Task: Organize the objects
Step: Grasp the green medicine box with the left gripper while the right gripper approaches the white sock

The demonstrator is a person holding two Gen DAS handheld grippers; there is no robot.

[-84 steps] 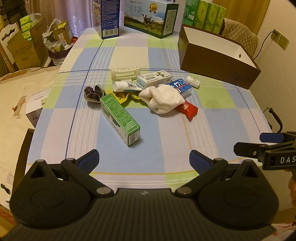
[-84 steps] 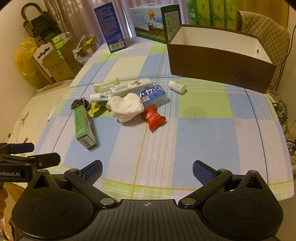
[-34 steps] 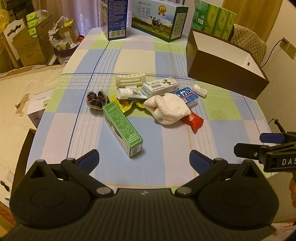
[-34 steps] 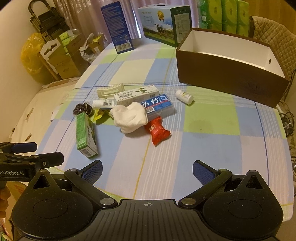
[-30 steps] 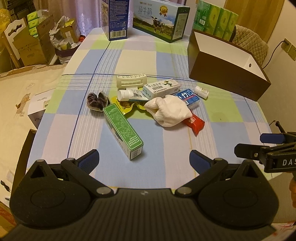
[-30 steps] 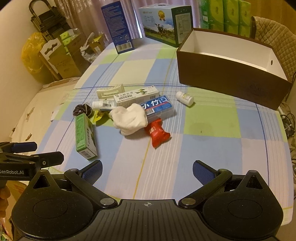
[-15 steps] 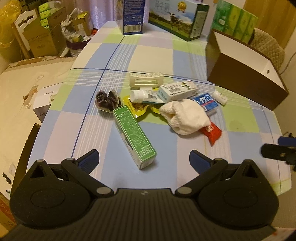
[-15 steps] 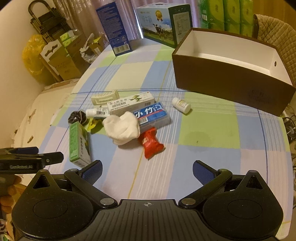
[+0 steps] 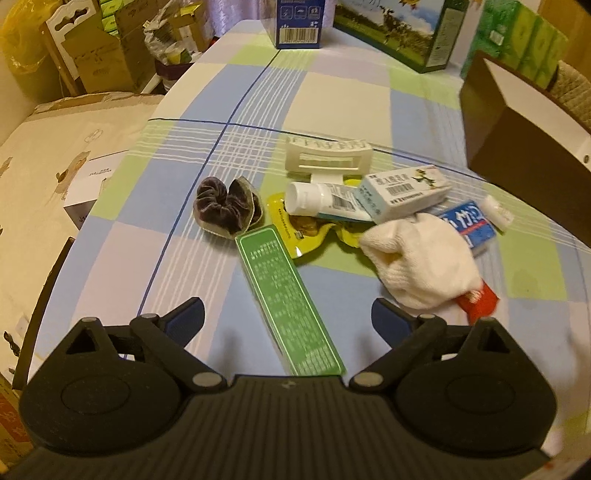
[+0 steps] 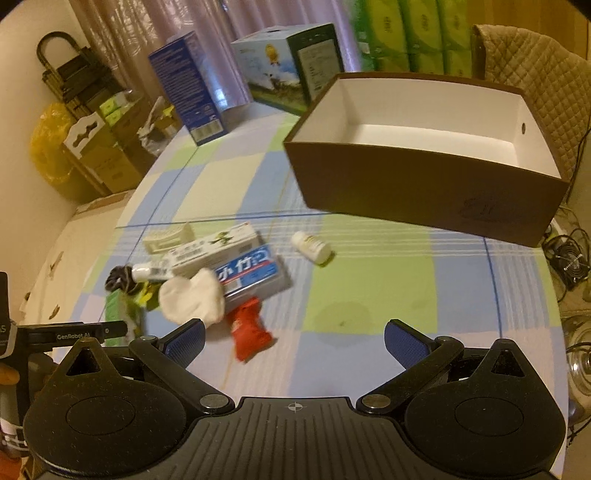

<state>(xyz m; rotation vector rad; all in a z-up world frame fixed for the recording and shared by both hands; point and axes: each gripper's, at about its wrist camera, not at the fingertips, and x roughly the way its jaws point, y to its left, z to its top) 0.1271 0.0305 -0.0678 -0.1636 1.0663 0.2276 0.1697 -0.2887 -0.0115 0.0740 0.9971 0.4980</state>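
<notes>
My left gripper [image 9: 286, 320] is spread wide and empty, and it has dropped in close over the green carton [image 9: 288, 301], which now lies between its fingers rather than well ahead of them. So that carton looks like my first pick. My right gripper [image 10: 293, 341] is equally wide and empty; it has swung toward the brown box [image 10: 424, 184], which stands open with nothing in it. The red packet [image 10: 251, 334] lies near its left finger, though motion blur makes contact hard to judge.

Checked tablecloth [image 9: 332, 96], curtains [image 10: 122, 33], quilted chair [image 10: 535, 66]
</notes>
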